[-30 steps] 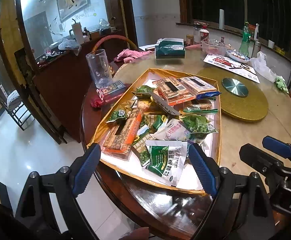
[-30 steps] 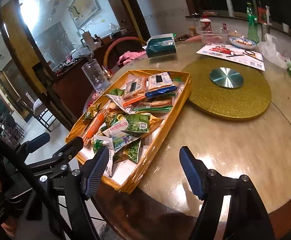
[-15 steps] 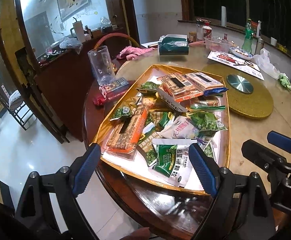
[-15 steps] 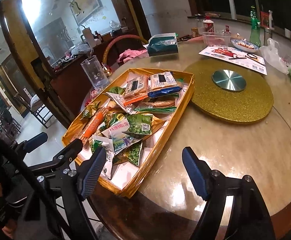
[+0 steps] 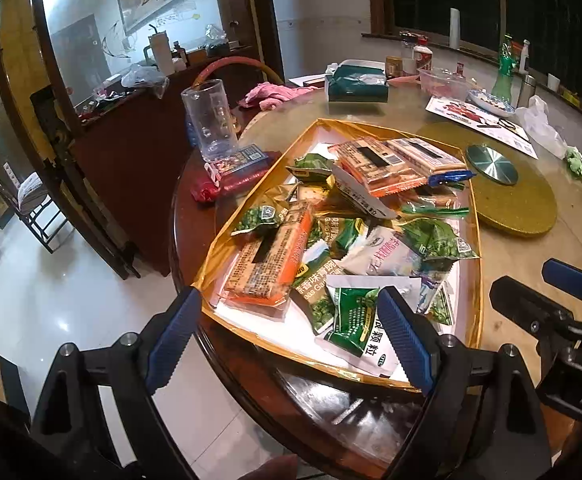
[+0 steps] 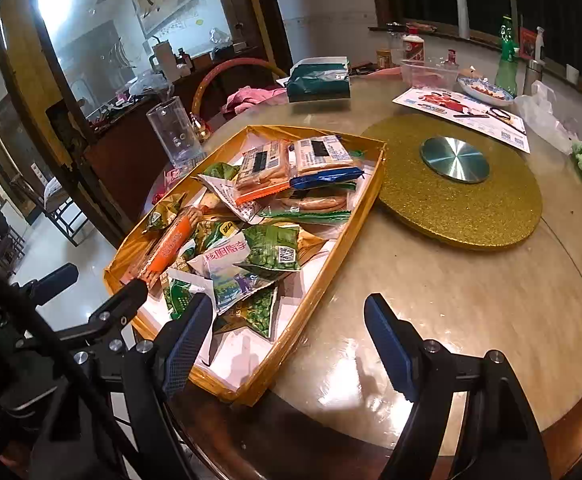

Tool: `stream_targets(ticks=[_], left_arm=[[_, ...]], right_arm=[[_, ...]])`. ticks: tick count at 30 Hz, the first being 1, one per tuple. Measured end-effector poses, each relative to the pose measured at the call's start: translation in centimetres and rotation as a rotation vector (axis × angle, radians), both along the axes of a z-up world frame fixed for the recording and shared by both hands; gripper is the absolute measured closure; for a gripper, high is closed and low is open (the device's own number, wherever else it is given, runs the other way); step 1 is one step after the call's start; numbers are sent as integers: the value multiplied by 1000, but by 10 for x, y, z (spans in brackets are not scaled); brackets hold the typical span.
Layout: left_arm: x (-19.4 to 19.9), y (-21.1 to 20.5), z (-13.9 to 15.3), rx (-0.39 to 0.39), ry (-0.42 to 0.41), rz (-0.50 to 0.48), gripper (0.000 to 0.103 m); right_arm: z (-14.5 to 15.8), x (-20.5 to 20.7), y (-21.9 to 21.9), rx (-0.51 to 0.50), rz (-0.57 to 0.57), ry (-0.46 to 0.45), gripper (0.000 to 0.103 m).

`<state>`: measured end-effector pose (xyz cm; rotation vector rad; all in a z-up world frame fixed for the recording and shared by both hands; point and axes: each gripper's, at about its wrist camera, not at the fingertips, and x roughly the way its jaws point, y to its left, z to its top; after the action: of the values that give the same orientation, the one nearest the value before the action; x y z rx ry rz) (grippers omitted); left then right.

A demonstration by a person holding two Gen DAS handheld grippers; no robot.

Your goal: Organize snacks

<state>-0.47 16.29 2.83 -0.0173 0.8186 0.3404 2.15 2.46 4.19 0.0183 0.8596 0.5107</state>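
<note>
Round and glossy, the bench carried a gold tray of snacks under dim room light, with a dark window behind and a framed picture on the far wall. Snacks filled the tray: two orange cracker packs lay side by side at its far end, a third orange pack lay along its left side, and green pea packets and a white sachet were heaped between them.

Left tongs hung released over the tray's near edge, nothing between the blue pads; a green-and-white packet lay just beyond the right pad, which overlapped it in the left wrist view, and whether they touched could not be told. Right tongs also stood wide, their jaws having just been opening, with nothing in the gap. Their left pad sat over the tray's near right corner, beside the pea packets; their right pad hung over bare bench.

Right of the tray sat a gold glitter turntable with a steel disc at its centre, its edge just beside the tray's wall. A clear tumbler stood left of the tray, near a red packet. A green tissue pack and a printed leaflet lay farther back.
</note>
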Motion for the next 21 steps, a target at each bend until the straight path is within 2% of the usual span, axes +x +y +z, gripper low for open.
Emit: stream_targets(ticks=[21], left_arm=[[10, 4, -2, 2, 9, 14, 14]], right_arm=[[-1, 5, 7, -6, 4, -11, 24]])
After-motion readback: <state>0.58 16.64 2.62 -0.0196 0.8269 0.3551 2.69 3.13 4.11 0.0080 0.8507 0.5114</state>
